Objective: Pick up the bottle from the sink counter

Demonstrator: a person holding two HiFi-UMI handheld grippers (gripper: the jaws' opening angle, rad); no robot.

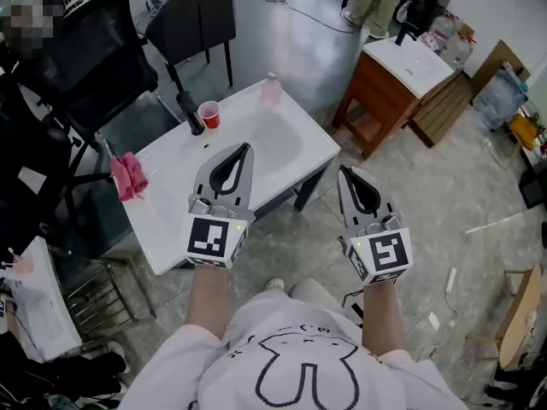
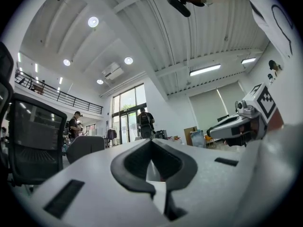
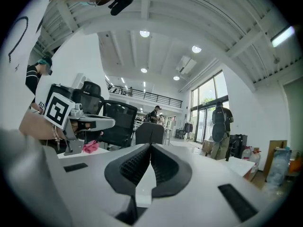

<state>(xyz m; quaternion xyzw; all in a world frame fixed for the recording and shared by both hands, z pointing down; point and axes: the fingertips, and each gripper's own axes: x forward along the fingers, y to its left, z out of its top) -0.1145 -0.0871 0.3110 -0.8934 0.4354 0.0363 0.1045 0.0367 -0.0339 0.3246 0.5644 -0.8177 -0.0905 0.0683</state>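
A pale, see-through bottle (image 1: 271,90) stands upright at the far edge of the white sink counter (image 1: 167,220), beyond the basin. My left gripper (image 1: 249,146) hovers over the counter's near side, pointing toward the basin, jaws shut with nothing between them. To its right, off the counter and above the floor, my right gripper (image 1: 344,169) is also shut and empty. The left gripper view shows only its closed jaws (image 2: 151,141) aimed level across the room, with the right gripper (image 2: 241,122) beside them. The right gripper view shows its closed jaws (image 3: 150,145) and the left gripper (image 3: 75,119).
A red cup (image 1: 208,114) and a black faucet (image 1: 190,114) stand at the counter's back left; a pink cloth (image 1: 128,176) lies on its left end. Black chairs (image 1: 192,15) stand behind. A wooden vanity with a white top (image 1: 410,62) stands to the far right.
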